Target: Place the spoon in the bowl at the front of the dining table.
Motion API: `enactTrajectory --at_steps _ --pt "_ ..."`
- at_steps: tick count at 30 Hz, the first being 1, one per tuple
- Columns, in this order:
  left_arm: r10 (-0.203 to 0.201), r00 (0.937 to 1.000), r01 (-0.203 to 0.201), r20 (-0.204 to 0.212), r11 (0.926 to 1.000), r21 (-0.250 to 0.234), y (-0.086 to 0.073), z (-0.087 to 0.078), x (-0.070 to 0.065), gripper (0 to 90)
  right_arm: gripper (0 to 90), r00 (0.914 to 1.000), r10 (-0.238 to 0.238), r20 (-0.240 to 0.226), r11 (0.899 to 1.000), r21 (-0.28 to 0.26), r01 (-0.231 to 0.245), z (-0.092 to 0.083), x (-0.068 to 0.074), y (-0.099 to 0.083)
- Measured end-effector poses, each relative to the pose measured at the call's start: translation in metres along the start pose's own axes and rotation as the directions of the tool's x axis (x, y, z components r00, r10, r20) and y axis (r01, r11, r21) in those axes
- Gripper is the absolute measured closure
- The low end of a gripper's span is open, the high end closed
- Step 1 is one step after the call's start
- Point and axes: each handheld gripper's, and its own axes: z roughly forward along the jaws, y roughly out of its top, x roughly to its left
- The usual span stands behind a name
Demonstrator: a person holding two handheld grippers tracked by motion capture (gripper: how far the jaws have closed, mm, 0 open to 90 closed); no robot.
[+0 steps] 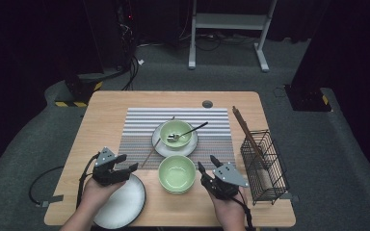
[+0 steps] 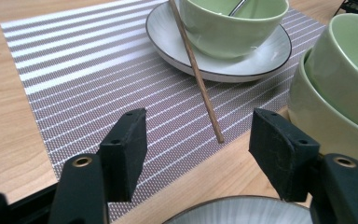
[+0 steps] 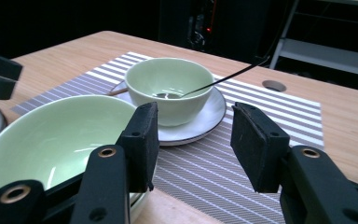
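Observation:
My left gripper (image 1: 126, 162) hovers over the far rim of a grey-white plate (image 1: 125, 202) at the table's front left. Its jaws stand open with nothing between them (image 2: 198, 140). Ahead of it a wooden chopstick (image 2: 196, 70) leans on a white plate (image 2: 265, 60) that carries a green bowl (image 2: 233, 23). My right gripper (image 1: 207, 163) sits just right of the stacked green bowls (image 1: 177, 173), open and empty (image 3: 193, 135). Its left jaw is close beside the stack's rim (image 3: 51, 140). A spoon (image 3: 228, 77) rests in the far green bowl (image 3: 168, 84).
A striped placemat (image 1: 139, 130) lies under the white plate (image 1: 161, 144). A black wire basket (image 1: 265, 166) with long chopsticks (image 1: 245, 130) stands at the table's right edge. A round cable hole (image 1: 207, 104) is near the far edge. Cables trail off the left side.

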Motion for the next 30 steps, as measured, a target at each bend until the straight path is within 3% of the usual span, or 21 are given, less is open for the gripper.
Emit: enactTrajectory --at_steps 9,18,22,30 --pt "-0.015 0.9994 0.014 0.032 0.9998 0.015 0.000 -0.001 0.003 34.6 48.8 0.9990 0.002 0.045 1.000 0.016 -0.003 0.002 -0.013 0.016" --pt "0.040 0.9987 -0.041 0.032 0.9984 0.039 -0.001 0.002 -0.002 31.8 47.0 0.9917 0.008 0.128 1.000 0.025 -0.011 0.001 -0.030 0.036" --pt "0.034 0.9990 -0.035 0.028 0.9985 0.043 0.000 0.002 -0.002 31.7 42.7 0.9896 0.011 0.143 1.000 0.021 -0.014 -0.002 -0.037 0.045" --pt "0.048 0.9985 -0.049 0.027 0.9973 0.054 -0.002 0.004 -0.002 24.6 43.2 0.9849 0.019 0.172 1.000 0.002 -0.020 -0.008 -0.049 0.062"
